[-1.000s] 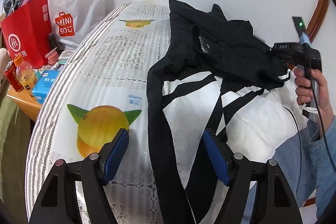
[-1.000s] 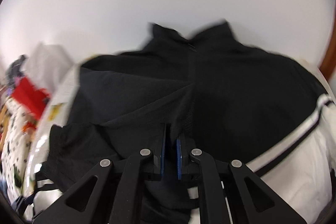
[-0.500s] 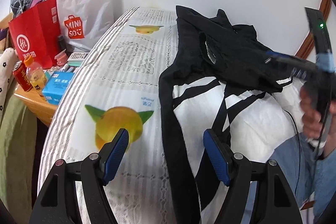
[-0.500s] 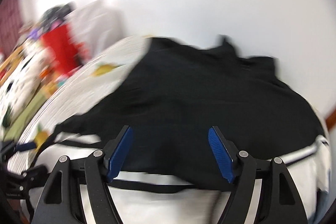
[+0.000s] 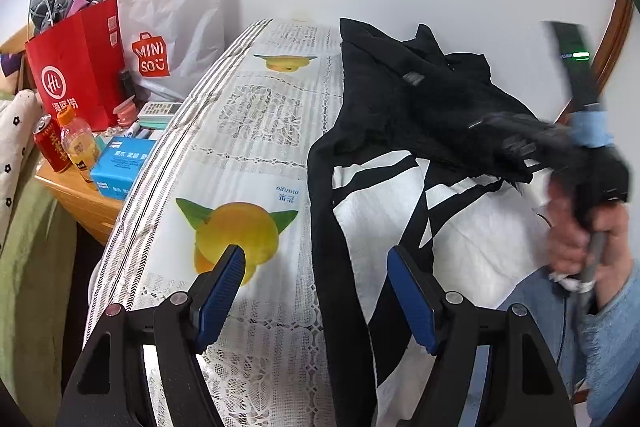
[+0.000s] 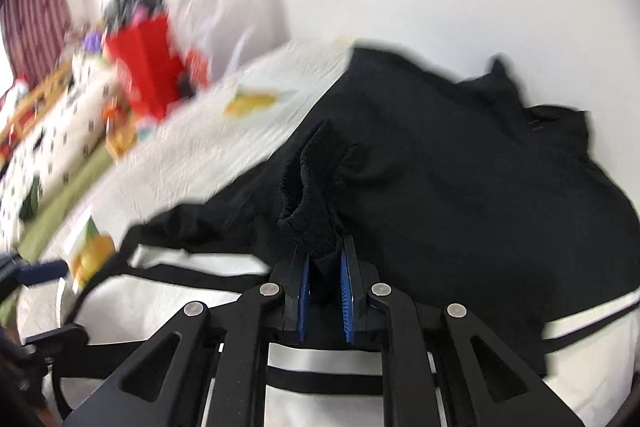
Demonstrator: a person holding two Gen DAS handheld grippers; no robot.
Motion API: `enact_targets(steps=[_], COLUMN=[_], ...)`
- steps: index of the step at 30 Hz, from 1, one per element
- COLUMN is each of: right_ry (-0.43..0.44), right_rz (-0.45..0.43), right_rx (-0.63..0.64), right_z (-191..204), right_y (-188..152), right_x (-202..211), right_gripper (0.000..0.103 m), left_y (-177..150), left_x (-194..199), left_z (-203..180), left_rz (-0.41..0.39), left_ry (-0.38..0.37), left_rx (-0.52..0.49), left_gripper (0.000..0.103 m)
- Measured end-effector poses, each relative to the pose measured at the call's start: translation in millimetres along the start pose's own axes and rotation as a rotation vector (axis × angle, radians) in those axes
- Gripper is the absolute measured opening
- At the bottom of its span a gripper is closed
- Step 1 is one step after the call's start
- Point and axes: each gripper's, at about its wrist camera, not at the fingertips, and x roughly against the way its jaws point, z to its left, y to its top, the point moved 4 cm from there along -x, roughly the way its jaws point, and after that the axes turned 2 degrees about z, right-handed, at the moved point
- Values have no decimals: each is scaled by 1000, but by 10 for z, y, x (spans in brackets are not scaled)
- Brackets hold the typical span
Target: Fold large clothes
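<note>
Left claw (image 5: pixel 316 291): I am holding it wide and empty, hovering over the bed (image 5: pixel 256 131), its pads straddling the jacket's near black band without touching it.
Jacket (image 5: pixel 400 163): it is lying on the right half of the bed, black upper part toward the wall, white lower part toward me; its long axis is running from me to the wall.
Cuff (image 6: pixel 316 187): a gathered black sleeve end is standing up from the jacket's black part, straight ahead of my right claw.
Right claw (image 6: pixel 325 279): I have just been closing it, and its pads are now pinching the cuff, narrow.
Nearer hand: my right is already on the sleeve; my left is sitting nearer the hem side.
Coming move, as I judge it: I am about to carry the sleeve across the jacket's body, leftward, so the free left claw is covering the near edge.
</note>
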Motion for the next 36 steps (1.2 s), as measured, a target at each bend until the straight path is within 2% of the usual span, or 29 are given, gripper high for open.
enact_targets(steps=[4, 9, 12, 15, 16, 17, 19, 21, 24, 27, 29, 31, 34, 36], right_ry=[-41, -215, -314, -427, -443, -464, -516, -542, -507, -450, -444, -473, -521, -506], right_rz=[-129, -218, -220, -164, -140, -101, -74, -83, -112, -90, -54, 1, 101, 122], right_rx=[-127, -312, -391, -458, -471, -480, -488, -501, -501, -447, -408, -403, -464, -496], right_z=[-587, -1633, -2144, -2623, -2735, -2861, -3002, -3074, -3044, -2932, -2890, -2952, -3094, -3156], right_y=[-16, -240, -478, -842, -948, -1086, -1242, -1333, -1324, -1304, -1292, -1327, -1506, -1588], right_x=[621, 1187, 1358, 1428, 1429, 1418, 1462, 1555, 1611, 1452, 1272, 1026, 782, 761], right_gripper=[12, 12, 12, 17, 23, 33, 41, 43, 47, 47, 47, 46, 39, 38], left_y=[30, 105, 142, 159, 161, 163, 174, 186, 208, 229, 232, 224, 201, 198], left_x=[18, 47, 39, 29, 26, 24, 12, -2, -21, -10, 12, 38, 57, 67], left_z=[-65, -151, -184, -222, -234, -240, -263, -293, -353, -424, -466, -506, -530, -540], left_rz=[-7, -27, -24, -20, -19, -18, -14, -13, -9, -16, -22, -22, -18, -18], left_ry=[2, 13, 7, 14, 18, 20, 22, 22, 14, 18, 15, 11, 17, 21], left_rx=[-6, -17, -13, -19, -21, -22, -25, -27, -31, -46, -56, -67, -83, -89], left_gripper=[72, 72, 72, 72, 72, 72, 72, 72, 72, 72, 72, 72, 72, 72])
